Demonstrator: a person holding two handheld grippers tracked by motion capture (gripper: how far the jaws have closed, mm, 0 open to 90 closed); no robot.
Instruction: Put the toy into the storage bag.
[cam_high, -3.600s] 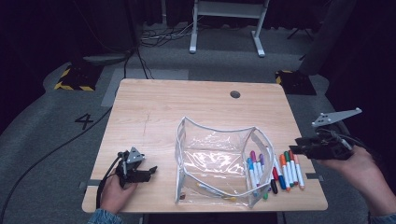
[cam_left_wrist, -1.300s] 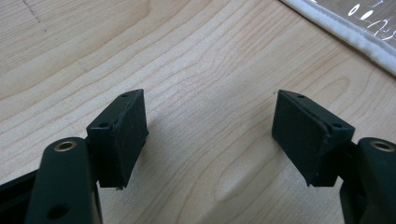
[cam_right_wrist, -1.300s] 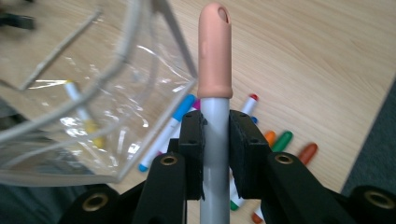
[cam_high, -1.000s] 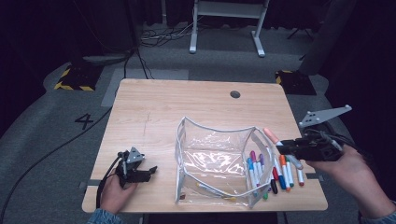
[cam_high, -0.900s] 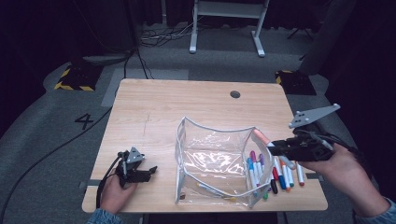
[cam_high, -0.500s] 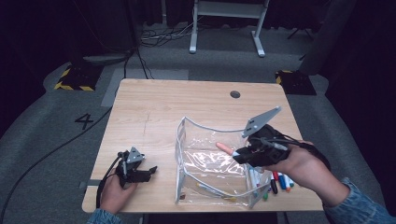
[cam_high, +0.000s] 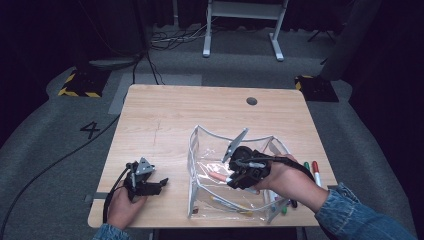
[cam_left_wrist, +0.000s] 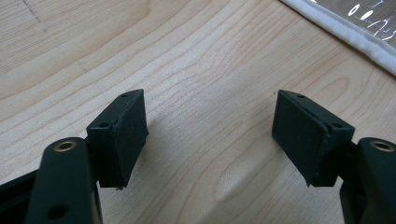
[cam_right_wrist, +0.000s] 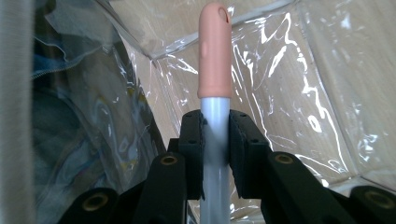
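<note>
Here, in the high view, the right gripper (cam_high: 231, 178) holds a peach-capped marker (cam_high: 218, 176) inside the clear pouch (cam_high: 200, 145) on the tabletop (cam_high: 165, 115), while the left gripper (cam_high: 159, 184) rests near the front-left edge. In the left gripper view, its jaws stand wide apart over bare wood, holding nothing. In the right gripper view, the jaws clamp the marker's grey barrel, cap pointing into the pouch.

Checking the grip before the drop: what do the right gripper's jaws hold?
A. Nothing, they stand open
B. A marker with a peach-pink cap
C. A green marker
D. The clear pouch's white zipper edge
B: in the right gripper view the right gripper is clamped on the grey barrel of the peach-capped marker, over the clear pouch.
</note>
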